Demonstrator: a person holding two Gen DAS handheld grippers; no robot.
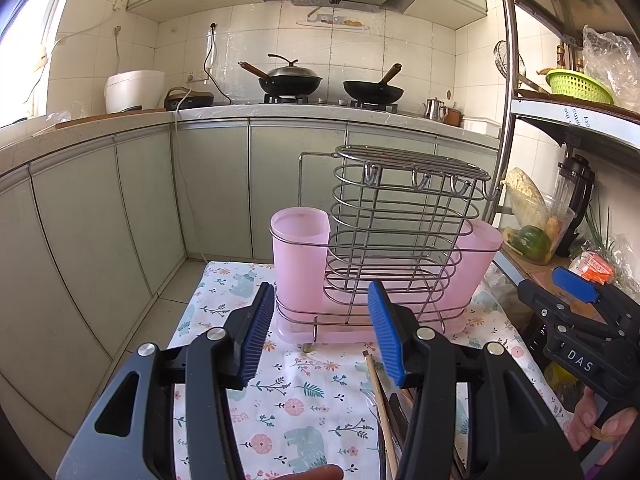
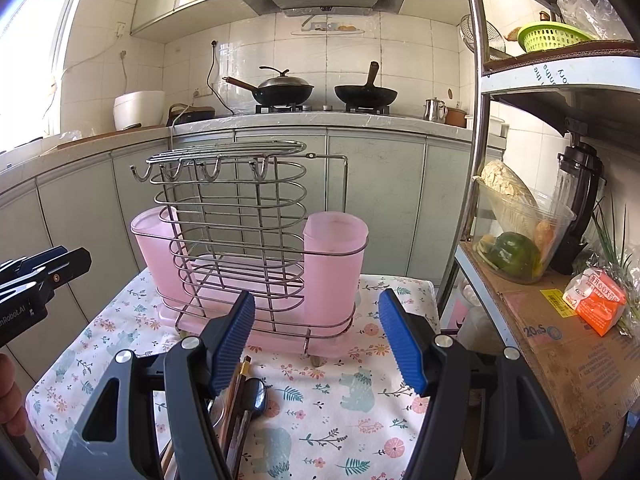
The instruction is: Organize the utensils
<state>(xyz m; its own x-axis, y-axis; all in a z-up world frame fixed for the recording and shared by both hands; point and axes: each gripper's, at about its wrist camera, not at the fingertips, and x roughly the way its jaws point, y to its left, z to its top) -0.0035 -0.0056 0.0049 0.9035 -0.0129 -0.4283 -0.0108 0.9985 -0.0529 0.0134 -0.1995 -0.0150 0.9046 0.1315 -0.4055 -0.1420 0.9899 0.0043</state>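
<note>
A wire utensil rack (image 1: 400, 232) with two pink plastic cups (image 1: 301, 252) stands on a floral cloth-covered table (image 1: 304, 396); it also shows in the right wrist view (image 2: 240, 240). Loose utensils, chopsticks and a dark spoon (image 2: 250, 396), lie on the cloth in front of the rack; in the left wrist view the chopsticks (image 1: 380, 392) lie under my left gripper's right finger. My left gripper (image 1: 320, 332) is open and empty, above the cloth before the rack. My right gripper (image 2: 318, 340) is open and empty, above the utensils.
A metal shelf (image 2: 560, 288) stands right of the table with a bowl of vegetables (image 2: 516, 240), a blender and an orange carton. Kitchen cabinets and a counter with two woks (image 1: 290, 80) lie behind. The floor drops off left of the table.
</note>
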